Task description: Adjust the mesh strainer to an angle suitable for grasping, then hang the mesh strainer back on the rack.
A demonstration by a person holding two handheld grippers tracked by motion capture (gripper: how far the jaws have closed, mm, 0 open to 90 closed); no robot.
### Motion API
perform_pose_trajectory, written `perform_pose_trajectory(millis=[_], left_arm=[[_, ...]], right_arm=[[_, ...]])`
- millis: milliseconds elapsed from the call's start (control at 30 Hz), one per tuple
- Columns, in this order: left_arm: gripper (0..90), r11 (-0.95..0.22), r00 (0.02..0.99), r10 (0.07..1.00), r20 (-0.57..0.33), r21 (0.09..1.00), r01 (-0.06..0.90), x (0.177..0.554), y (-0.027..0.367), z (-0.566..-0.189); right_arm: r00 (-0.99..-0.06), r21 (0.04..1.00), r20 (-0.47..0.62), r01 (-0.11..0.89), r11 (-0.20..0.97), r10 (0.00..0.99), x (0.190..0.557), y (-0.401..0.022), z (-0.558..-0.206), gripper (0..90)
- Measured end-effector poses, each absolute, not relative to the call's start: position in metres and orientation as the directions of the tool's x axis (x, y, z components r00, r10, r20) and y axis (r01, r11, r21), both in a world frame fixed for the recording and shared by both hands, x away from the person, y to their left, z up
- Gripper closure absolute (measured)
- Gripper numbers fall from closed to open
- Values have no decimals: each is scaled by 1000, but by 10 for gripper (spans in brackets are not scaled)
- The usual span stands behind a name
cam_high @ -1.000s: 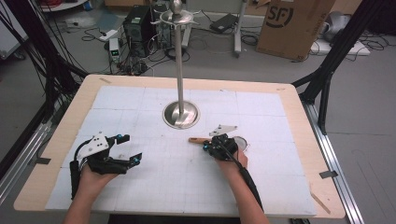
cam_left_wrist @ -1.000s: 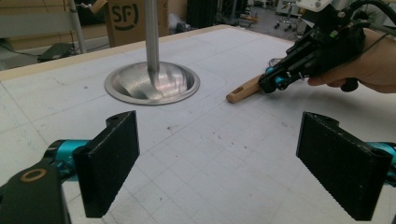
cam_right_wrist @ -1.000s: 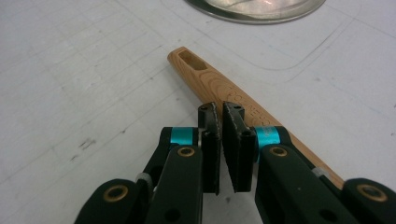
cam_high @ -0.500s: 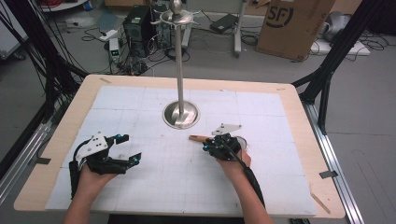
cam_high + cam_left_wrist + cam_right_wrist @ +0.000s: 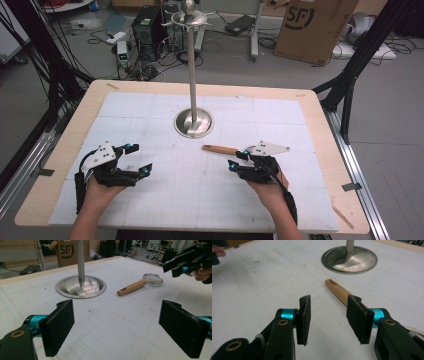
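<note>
On the desk (image 5: 150, 95) in front of you, the stand (image 5: 193, 121) sits at the middle, toward the far side. The strainer (image 5: 140, 284) lies just nearer you and to the right of its base, handle pointing at the base; its mesh end seems to lie under your right tool (image 5: 239, 160). Your left tool (image 5: 139, 159) rests well apart at the near left, and a cardboard box (image 5: 315, 27) stands on the floor beyond the desk's far right corner.

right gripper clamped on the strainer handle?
No: in the right gripper view the right gripper has its jaws apart with only mat between them, and the wooden strainer handle lies beside the right-hand pad.
</note>
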State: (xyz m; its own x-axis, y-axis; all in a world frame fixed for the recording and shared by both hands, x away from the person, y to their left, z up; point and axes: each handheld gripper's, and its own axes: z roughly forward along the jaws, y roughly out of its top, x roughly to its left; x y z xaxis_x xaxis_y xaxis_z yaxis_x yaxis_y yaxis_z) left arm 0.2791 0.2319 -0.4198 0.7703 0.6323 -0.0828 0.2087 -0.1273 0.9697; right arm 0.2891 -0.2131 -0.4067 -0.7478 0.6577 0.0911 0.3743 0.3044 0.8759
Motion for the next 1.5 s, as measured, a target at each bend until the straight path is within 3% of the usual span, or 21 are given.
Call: perform_pose_trajectory(millis=[267,967,1500], left_arm=[[137,-138,764,641,-70,969,205,280,234,-419],[137,-143,763,644,-60,970,197,283,234,-419],[137,-131,757,650,-73,970,206,285,235,-420]], right_arm=[[-746,904,122,355,236,654,284,-232,-410,469],[-716,903,107,361,235,690,288,-237,-414,335],[-709,898,103,368,241,698,290,-239,-414,317]])
